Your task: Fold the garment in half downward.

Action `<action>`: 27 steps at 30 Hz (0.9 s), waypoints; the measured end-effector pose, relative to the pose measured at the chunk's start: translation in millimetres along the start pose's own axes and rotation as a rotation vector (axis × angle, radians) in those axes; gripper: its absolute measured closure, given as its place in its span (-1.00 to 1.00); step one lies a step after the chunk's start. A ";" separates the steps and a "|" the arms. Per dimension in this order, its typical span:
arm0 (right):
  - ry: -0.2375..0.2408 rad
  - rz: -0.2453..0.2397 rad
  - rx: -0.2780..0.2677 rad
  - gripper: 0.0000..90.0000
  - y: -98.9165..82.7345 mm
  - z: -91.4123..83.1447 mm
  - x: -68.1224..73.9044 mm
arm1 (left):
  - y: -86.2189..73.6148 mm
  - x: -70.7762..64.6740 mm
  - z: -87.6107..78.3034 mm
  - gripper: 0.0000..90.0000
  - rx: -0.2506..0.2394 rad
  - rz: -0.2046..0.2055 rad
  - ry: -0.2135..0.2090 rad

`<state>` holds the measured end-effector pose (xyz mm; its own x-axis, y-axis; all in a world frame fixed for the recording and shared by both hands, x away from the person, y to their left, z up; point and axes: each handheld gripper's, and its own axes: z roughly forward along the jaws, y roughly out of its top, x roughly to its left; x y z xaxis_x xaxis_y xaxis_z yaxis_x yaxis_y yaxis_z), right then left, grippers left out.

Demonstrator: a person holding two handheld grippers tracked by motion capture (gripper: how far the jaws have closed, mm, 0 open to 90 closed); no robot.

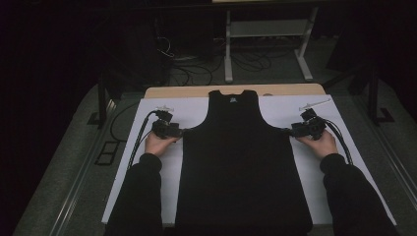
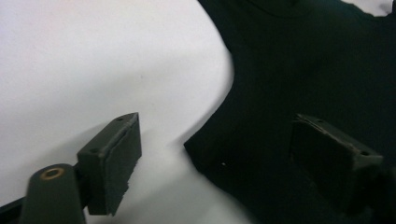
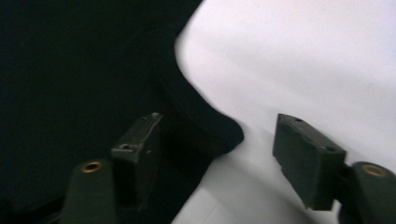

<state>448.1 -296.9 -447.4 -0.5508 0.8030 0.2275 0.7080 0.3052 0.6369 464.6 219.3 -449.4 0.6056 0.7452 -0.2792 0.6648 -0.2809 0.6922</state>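
Observation:
A black sleeveless top [image 1: 241,157] lies flat and face up on a white sheet [image 1: 314,172], neck toward the far edge. My left gripper [image 1: 183,132] is at the top's left underarm corner. In the left gripper view its jaws [image 2: 219,154] stand apart, one over the white sheet and one over the black cloth [image 2: 303,70], with the corner between them and not pressed. My right gripper [image 1: 287,131] is at the right underarm corner. In the right gripper view its jaws [image 3: 224,154] also stand apart astride the cloth's [image 3: 70,93] rounded corner.
The sheet covers a wooden table whose bare strip [image 1: 295,90] shows at the far edge. Beyond it stand a white metal frame [image 1: 265,29] and loose cables [image 1: 187,69] on the dark floor. Cables trail from both grippers along the sheet's sides.

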 end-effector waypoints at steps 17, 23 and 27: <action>0.017 0.045 -0.008 0.59 0.1 3.6 2.0 | 2.8 -6.5 3.9 0.18 0.011 0.005 0.030; 0.023 0.042 0.004 0.78 0.7 4.8 4.1 | 2.8 -5.7 4.4 0.64 0.013 -0.034 0.058; 0.027 0.042 0.004 0.80 0.7 4.1 3.8 | 2.6 -5.6 3.4 0.86 0.003 -0.052 0.045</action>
<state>448.3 -291.5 -449.1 -0.5327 0.8008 0.2737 0.7322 0.2740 0.6236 464.5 212.3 -448.4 0.5503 0.7850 -0.2845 0.6961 -0.2431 0.6755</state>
